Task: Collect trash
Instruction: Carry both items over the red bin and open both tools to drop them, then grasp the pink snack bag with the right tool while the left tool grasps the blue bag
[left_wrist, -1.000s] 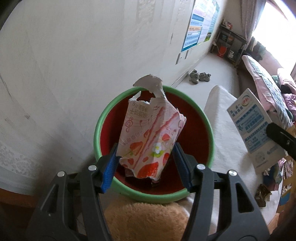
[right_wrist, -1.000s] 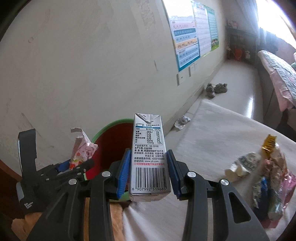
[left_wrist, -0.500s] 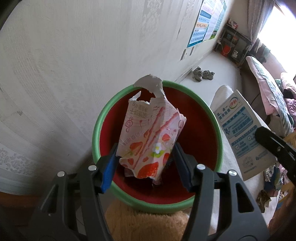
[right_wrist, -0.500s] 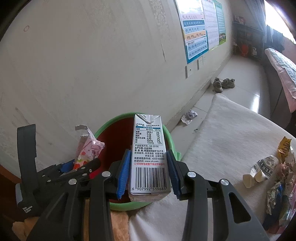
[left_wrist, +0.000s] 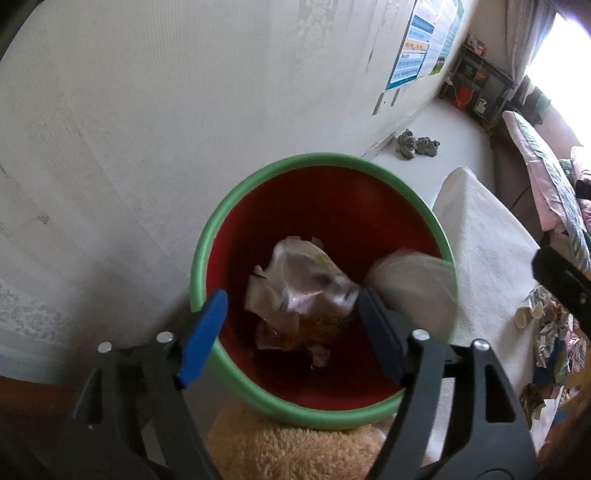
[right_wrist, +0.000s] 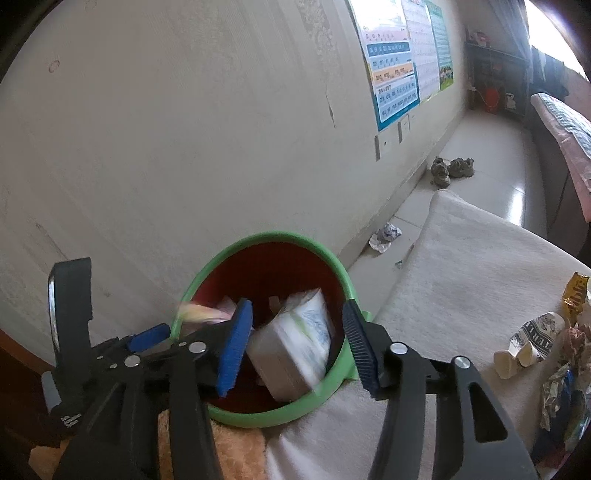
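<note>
- The bin (right_wrist: 334, 271) stands against the wall (right_wrist: 184, 129), just left of the cloth-covered table (right_wrist: 480, 258).
- Both grippers hang over the bin's near rim, the left gripper (left_wrist: 291, 325) to the left of the right gripper (right_wrist: 297, 345).
- A wrapper (left_wrist: 295, 280) lies in the bin, between the left gripper's opening jaws and clear of them.
- A carton (right_wrist: 295, 347) sits tilted in the bin, between the right gripper's opening jaws.
- More litter (right_wrist: 532, 343) lies on the table, far right.
- Shoes (right_wrist: 452, 170) sit on the floor behind the table, by the wall.
</note>
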